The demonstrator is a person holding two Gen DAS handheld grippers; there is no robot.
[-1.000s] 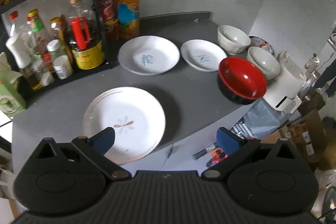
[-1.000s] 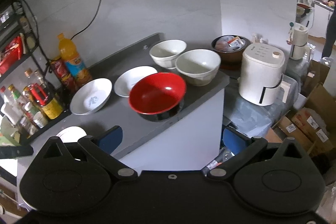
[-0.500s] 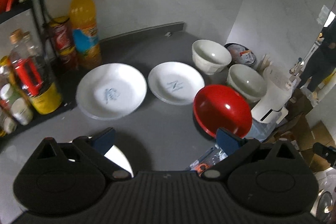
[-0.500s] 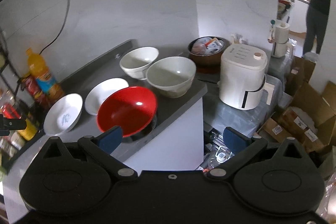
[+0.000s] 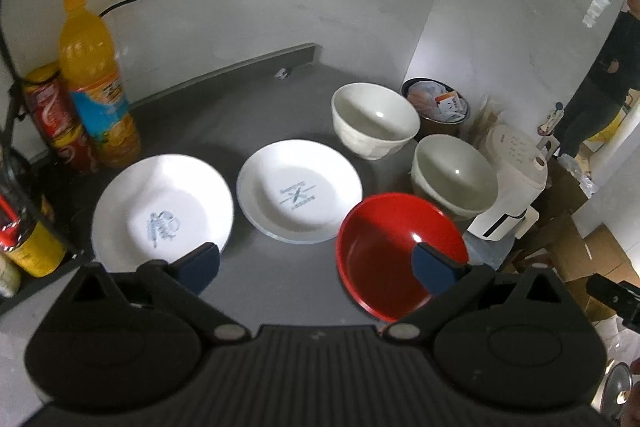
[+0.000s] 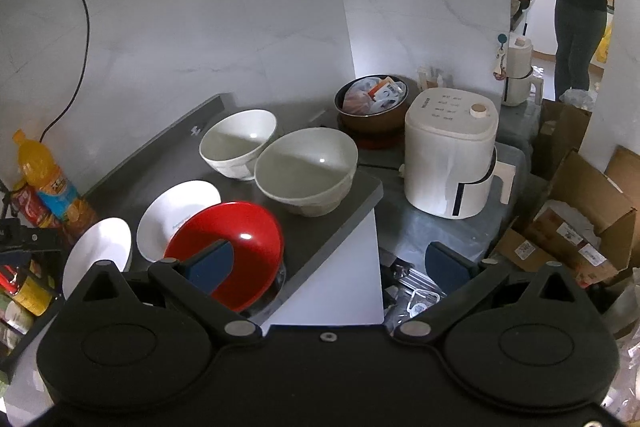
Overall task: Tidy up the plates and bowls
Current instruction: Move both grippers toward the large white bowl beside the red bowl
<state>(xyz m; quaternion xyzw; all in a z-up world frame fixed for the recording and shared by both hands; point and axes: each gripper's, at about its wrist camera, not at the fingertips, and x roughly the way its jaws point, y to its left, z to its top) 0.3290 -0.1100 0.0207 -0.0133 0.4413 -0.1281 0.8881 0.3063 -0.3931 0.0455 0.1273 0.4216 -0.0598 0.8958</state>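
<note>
Both wrist views had panned right since the earlier frames: the gold-rimmed plate dropped out of the left view, and the red bowl (image 5: 384, 259) sat larger and closer. Left gripper (image 5: 316, 263) was spread wide, holding nothing, hovering over the grey counter (image 5: 256, 115). Right gripper (image 6: 326, 263) was likewise wide apart and empty, off the counter's corner, its left finger (image 6: 210, 261) overlapping the red bowl in view; contact couldn't be confirmed.

Layout on the counter: two white plates side by side, one with a blue crest (image 5: 160, 211) and one with a crossed-cutlery print (image 5: 298, 191), near each other; can't tell if the rims touched. Two white bowls behind, far one (image 5: 374, 121) and near one (image 5: 454, 175), close together. Red bowl sat at the front edge, tilted, apparently propped on something dark beneath.

Handling, my read: plates and white bowls look ceramic, so stiff, heavyish, glazed-slick, chip-prone. Pinch a rim, one finger inside and one outside; plates lie flat, so the rim needs tipping first. Red bowl looks like lacquer or plastic, lighter and less fragile.

Contents: all three bowls and both plates were empty. Brown pot (image 6: 372, 107) behind held packets and wrappers. White appliance (image 6: 450, 155) stood off the counter, lid shut. Orange drink bottle (image 5: 94, 79) and a red can (image 5: 50, 115) stood at the left.
</note>
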